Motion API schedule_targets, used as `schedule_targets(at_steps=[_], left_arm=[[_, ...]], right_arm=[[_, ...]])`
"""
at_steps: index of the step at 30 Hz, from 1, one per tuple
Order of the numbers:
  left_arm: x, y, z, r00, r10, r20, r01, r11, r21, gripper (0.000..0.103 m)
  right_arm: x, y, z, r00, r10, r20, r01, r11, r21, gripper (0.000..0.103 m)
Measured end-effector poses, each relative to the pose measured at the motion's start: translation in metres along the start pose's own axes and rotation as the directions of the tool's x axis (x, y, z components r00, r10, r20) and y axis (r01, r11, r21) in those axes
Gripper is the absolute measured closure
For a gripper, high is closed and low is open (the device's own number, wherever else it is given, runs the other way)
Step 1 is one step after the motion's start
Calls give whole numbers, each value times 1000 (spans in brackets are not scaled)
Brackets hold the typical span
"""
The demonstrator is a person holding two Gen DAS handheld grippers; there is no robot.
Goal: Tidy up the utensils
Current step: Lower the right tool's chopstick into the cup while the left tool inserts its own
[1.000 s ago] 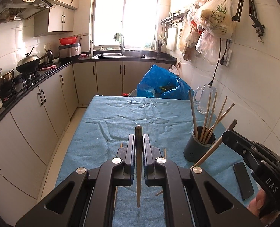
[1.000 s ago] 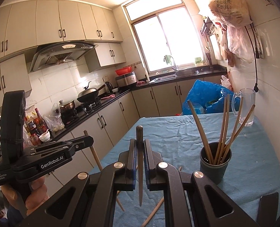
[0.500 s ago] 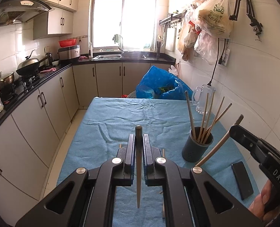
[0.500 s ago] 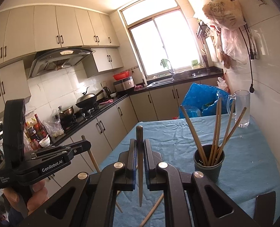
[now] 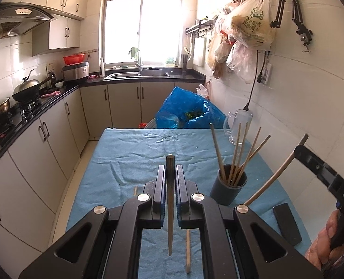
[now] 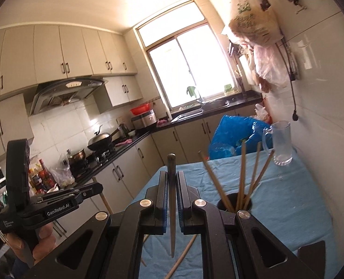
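My left gripper (image 5: 170, 169) is shut on a wooden chopstick (image 5: 170, 220) that stands upright between its pads, above the blue-clothed table (image 5: 130, 158). A dark holder cup (image 5: 227, 191) with several chopsticks stands just right of it. At the right edge my right gripper (image 5: 298, 149) carries a second chopstick (image 5: 270, 181) slanting down toward the cup. In the right wrist view, the right gripper (image 6: 171, 174) is shut on that chopstick (image 6: 172, 220). There the holder cup (image 6: 229, 203) sits right of its fingers, and the left gripper (image 6: 99, 188) is at the left.
Loose chopsticks (image 5: 187, 251) lie on the cloth under the left gripper, another (image 5: 135, 190) further left. A black phone (image 5: 287, 223) lies near the right edge. A glass mug (image 5: 239, 127) stands at the far right corner, with a blue bag (image 5: 188, 111) behind the table.
Both grippers have lifted slightly with their chopsticks. In the left wrist view the right gripper has drifted up and to the right, away from the cup.
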State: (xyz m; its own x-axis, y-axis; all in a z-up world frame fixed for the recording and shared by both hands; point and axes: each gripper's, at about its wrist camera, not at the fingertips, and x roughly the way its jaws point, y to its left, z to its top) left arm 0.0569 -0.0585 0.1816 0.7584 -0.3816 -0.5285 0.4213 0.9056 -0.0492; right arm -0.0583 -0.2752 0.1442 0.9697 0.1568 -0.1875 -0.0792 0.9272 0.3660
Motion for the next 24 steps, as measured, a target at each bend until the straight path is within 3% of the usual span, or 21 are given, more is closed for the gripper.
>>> schedule_targets(at_steps=[11, 24], left_arm=[[10, -40, 39, 998, -57, 29, 56, 997, 44, 96], [42, -90, 109, 986, -143, 82, 138, 989, 61, 96]], right_arm=[[-16, -32, 36, 993, -86, 86, 85, 996, 15, 95], [1, -58, 80, 972, -178, 153, 178, 984, 16, 95]])
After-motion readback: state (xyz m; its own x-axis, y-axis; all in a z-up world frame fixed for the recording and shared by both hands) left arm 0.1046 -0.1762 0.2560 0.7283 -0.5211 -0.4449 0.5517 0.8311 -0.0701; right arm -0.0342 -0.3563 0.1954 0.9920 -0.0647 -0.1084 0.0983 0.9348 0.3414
